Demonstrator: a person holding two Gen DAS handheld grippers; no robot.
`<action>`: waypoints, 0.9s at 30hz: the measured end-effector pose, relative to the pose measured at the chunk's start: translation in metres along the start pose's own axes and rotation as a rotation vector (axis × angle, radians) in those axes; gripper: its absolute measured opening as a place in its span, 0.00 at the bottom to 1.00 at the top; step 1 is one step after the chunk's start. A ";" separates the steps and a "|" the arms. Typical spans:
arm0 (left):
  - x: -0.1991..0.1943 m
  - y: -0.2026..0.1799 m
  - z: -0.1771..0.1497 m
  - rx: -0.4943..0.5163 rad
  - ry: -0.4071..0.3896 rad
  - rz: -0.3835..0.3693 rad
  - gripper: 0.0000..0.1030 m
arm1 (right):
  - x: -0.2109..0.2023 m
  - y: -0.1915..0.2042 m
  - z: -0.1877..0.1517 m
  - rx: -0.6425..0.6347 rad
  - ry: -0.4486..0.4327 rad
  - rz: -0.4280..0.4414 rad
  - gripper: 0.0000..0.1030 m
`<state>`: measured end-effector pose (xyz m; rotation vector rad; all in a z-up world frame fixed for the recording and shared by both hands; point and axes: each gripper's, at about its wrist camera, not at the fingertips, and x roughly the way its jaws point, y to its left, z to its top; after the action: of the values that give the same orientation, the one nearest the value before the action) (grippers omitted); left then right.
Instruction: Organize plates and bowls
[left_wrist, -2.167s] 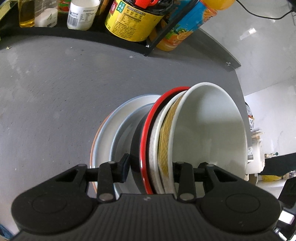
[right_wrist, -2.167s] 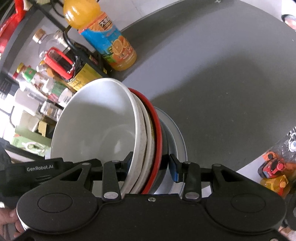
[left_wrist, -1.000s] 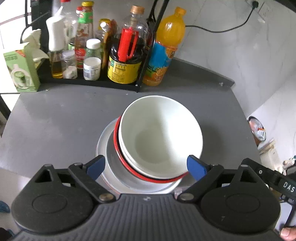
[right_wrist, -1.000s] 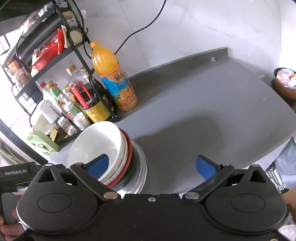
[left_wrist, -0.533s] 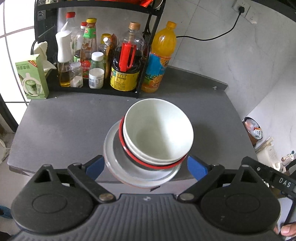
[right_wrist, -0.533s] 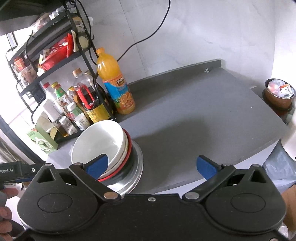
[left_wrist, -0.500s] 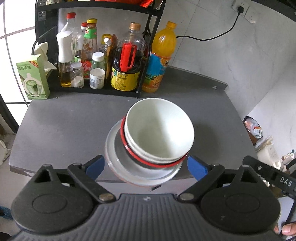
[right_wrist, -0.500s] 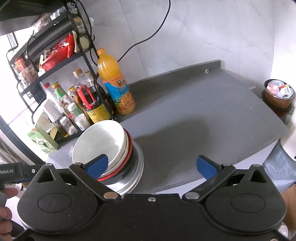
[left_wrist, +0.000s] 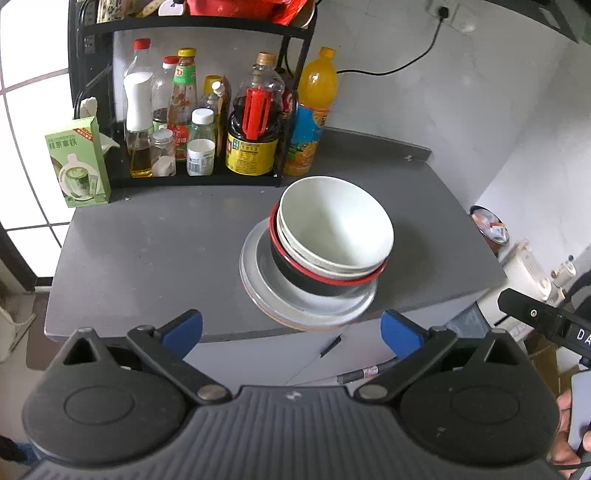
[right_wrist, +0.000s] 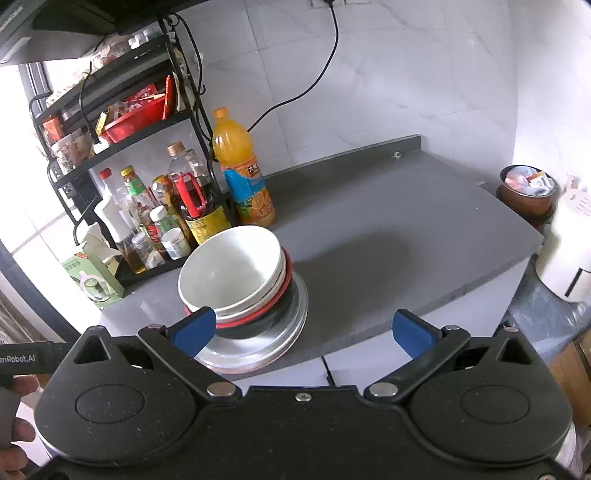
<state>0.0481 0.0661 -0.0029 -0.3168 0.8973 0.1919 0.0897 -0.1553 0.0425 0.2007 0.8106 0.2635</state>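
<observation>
White bowl (left_wrist: 334, 225) is sitting atop the stacked bowls and plates (left_wrist: 308, 302) on the bench (left_wrist: 147, 254), ahead of the left gripper (left_wrist: 291, 332) and right gripper (right_wrist: 303, 330), both jaws spread, gripping nothing.

White bowl (left_wrist: 334, 221) nests upright in a red-rimmed bowl (left_wrist: 295, 266) (black outside) atop stacked grey plates (left_wrist: 266, 295).

Grey counter (left_wrist: 155, 251), black rack (right_wrist: 110, 147), white marbled wall (right_wrist: 406, 74).
</observation>
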 end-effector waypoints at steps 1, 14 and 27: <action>-0.003 0.002 -0.003 0.006 -0.002 -0.003 0.99 | -0.003 0.003 -0.003 0.002 -0.002 -0.006 1.00; -0.029 0.023 -0.022 0.104 -0.026 -0.046 0.99 | -0.036 0.030 -0.037 0.025 -0.052 -0.082 1.00; -0.046 0.031 -0.034 0.166 -0.045 -0.076 0.99 | -0.059 0.047 -0.062 0.030 -0.073 -0.111 1.00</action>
<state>-0.0141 0.0816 0.0080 -0.1916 0.8489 0.0534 -0.0022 -0.1245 0.0546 0.1912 0.7506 0.1386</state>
